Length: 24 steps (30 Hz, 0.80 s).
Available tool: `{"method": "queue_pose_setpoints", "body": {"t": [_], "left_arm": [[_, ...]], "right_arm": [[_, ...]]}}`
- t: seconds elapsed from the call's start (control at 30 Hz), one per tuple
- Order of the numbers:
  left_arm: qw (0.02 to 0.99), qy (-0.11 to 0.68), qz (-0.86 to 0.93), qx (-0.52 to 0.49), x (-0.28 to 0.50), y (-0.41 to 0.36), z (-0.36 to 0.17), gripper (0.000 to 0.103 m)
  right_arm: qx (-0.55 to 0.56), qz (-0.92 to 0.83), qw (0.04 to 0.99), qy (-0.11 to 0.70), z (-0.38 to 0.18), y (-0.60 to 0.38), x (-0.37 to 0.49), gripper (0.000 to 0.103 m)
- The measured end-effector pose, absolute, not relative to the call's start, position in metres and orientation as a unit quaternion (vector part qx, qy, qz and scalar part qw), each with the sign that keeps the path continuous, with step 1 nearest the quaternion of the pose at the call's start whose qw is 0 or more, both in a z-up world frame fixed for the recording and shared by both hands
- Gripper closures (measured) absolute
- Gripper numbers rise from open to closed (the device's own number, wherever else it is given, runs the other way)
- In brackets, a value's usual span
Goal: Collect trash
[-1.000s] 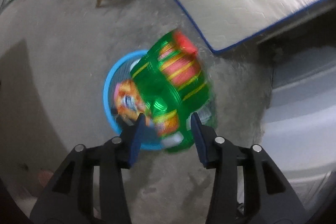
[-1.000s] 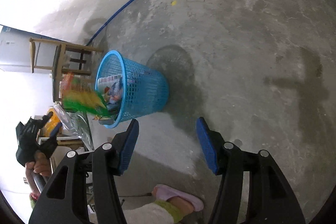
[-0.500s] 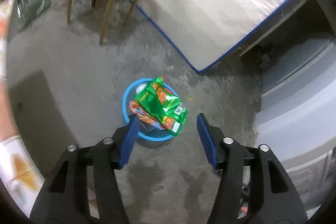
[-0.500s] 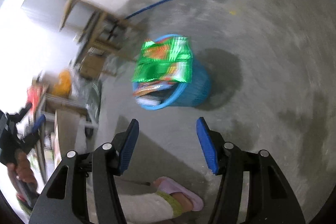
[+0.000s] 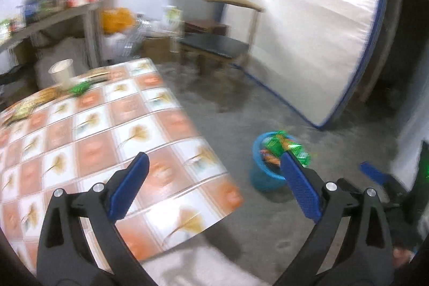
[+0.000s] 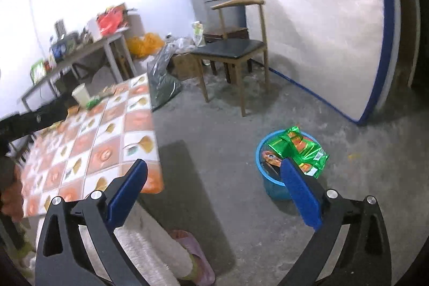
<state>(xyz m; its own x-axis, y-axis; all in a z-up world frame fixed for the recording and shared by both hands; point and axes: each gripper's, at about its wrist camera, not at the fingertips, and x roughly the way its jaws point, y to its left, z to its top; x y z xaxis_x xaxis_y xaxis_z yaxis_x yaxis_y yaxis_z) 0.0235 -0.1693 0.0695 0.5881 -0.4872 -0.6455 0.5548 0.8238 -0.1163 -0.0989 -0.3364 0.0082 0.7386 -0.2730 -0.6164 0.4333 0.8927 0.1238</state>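
With both grippers empty and lifted clear, step in hand reads as the return leg: one drop made, back to tabletop for more trash.

Bin as landmark. Blue, on floor, right of tabletop w/ bare concrete between. Green wrapper lies across its rim, part hanging over the right side; orange packet under it inside.

L gripper: fingers wide, nothing btwn them; aimed over the tabletop corner nearest bin. R gripper: fingers wide, nothing held; aimed at floor btwn tabletop and bin.

Trash left: small green wrapper at the tabletop end farthest from bin, just beside a white cup; yellowish scraps near them, too blurred to ID.

Next move, my call: reach across to that far end, fingers kept wide, close on the green wrapper w/o knocking the cup. Thin foil, so pinch low & flat. Overhanging wrapper on bin could slip off; may need a push in.
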Motion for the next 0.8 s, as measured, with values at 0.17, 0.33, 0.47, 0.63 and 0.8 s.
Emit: {"method": "queue_pose_setpoints", "body": {"t": [0.17,0.33,0.47,0.63,0.8], "left_arm": [[0.917,0.357,-0.164,0.066,0.011,-0.121,0.044,0.009],[0.896,0.432,-0.096,0.039,0.023,-0.085,0.018,0.009],[0.89,0.45,-0.075,0.009,0.027,-0.07,0.012,0.009],[0.896,0.44,-0.055,0.023,0.023,-0.068,0.014,0.009],[0.899,0.435,-0.046,0.026,0.018,-0.069,0.016,0.009]], "right_arm": [[0.063,-0.209,0.91,0.352,0.005,-0.285,-0.08,0.007],[0.04,-0.222,0.894,0.386,-0.005,-0.261,-0.074,0.007],[0.037,-0.227,0.888,0.399,-0.011,-0.256,-0.071,0.007],[0.034,-0.236,0.881,0.408,-0.016,-0.252,-0.071,0.007],[0.035,-0.241,0.879,0.41,-0.016,-0.251,-0.074,0.007]]}}
